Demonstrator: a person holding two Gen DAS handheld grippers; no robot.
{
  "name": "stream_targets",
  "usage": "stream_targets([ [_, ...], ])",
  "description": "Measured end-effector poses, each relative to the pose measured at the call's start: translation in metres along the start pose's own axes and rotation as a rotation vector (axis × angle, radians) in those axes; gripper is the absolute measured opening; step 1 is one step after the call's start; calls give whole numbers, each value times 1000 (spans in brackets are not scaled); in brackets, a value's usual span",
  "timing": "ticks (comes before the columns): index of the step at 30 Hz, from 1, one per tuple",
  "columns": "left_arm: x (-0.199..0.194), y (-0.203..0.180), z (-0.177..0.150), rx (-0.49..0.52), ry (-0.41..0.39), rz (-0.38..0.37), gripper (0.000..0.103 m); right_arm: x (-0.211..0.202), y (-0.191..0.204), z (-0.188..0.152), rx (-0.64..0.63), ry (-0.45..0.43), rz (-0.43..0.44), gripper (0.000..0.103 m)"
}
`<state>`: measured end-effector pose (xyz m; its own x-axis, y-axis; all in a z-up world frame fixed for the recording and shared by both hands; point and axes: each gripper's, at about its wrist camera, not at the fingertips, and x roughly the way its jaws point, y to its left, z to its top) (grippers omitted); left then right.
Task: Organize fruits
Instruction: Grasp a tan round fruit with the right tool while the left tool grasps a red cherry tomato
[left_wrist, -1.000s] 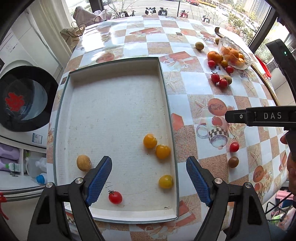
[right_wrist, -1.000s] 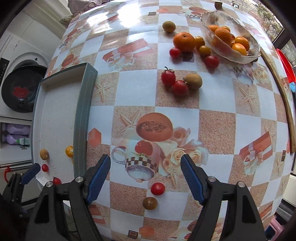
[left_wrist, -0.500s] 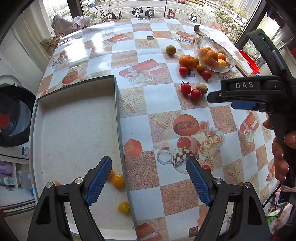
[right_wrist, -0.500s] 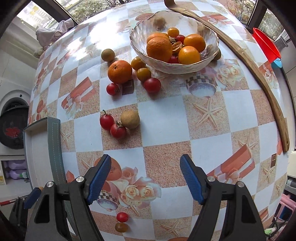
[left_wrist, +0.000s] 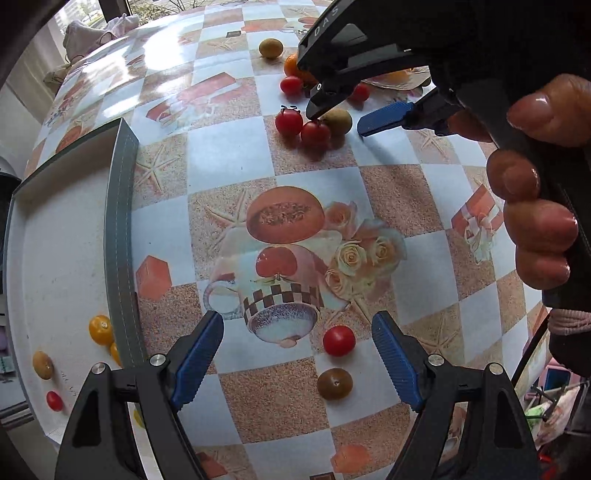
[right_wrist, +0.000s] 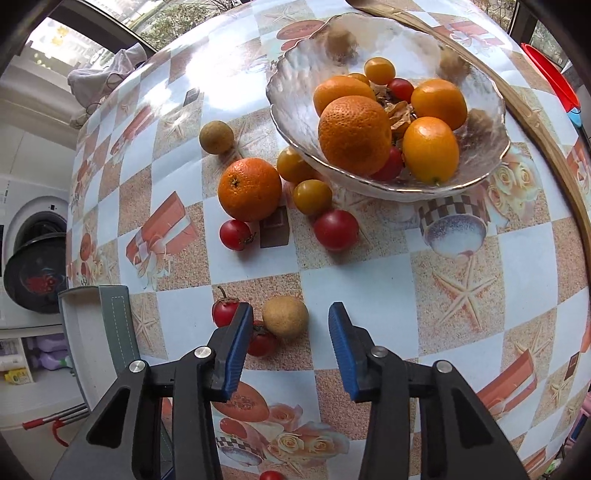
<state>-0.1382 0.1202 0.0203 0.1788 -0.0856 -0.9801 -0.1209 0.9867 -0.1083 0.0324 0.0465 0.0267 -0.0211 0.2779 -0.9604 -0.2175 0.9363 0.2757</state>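
My right gripper (right_wrist: 291, 332) is open with its jaws around a tan longan (right_wrist: 285, 316), low over the table; two red tomatoes (right_wrist: 225, 312) lie against its left finger. In the left wrist view the right gripper (left_wrist: 338, 116) reaches over the same longan (left_wrist: 337, 120) and tomatoes (left_wrist: 289, 122). My left gripper (left_wrist: 297, 350) is open and empty above a red cherry tomato (left_wrist: 338, 340) and a brown fruit (left_wrist: 335, 383). The grey tray (left_wrist: 118, 229) at left holds yellow, tan and red small fruits (left_wrist: 100, 328).
A glass bowl (right_wrist: 480, 162) with oranges and small tomatoes stands at the far right. An orange (right_wrist: 249, 189), yellow and red tomatoes (right_wrist: 335, 229) and another longan (right_wrist: 216, 137) lie loose beside it. A washing machine (right_wrist: 33, 258) is beyond the table's left edge.
Both grippers moved right and forward, away from the tray. The right gripper dropped toward the longan and narrowed its jaws around it. The left gripper now hangs over the cherry tomato.
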Motion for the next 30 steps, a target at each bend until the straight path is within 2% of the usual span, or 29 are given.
stream_targets([
  [2,5,-2,1,-3,11,3,83,2,3,0,-17,4,9,44],
  [8,13,-6,4,-7,23,11,83,1,1,-1,3,13,57,28],
  [10,15,-7,4,-7,23,13,82,-1,-5,-3,7,18,66,27],
  [12,19,-5,4,-7,35,14,69,-5,-11,-7,8,13,61,27],
  [19,25,-16,-4,13,37,27,69,-15,-47,-35,45,27,25,27],
  [23,23,-24,-14,39,35,45,58,-21,-59,-54,53,27,14,27],
  [25,21,-29,-22,57,31,49,45,-23,-61,-63,50,28,11,27],
  [27,19,-34,-23,72,32,40,26,-26,-62,-70,42,25,8,27],
  [28,17,-35,-22,75,35,30,22,-27,-62,-73,39,23,9,27],
  [30,12,-34,-20,60,41,-4,21,-30,-63,-79,33,21,11,27],
])
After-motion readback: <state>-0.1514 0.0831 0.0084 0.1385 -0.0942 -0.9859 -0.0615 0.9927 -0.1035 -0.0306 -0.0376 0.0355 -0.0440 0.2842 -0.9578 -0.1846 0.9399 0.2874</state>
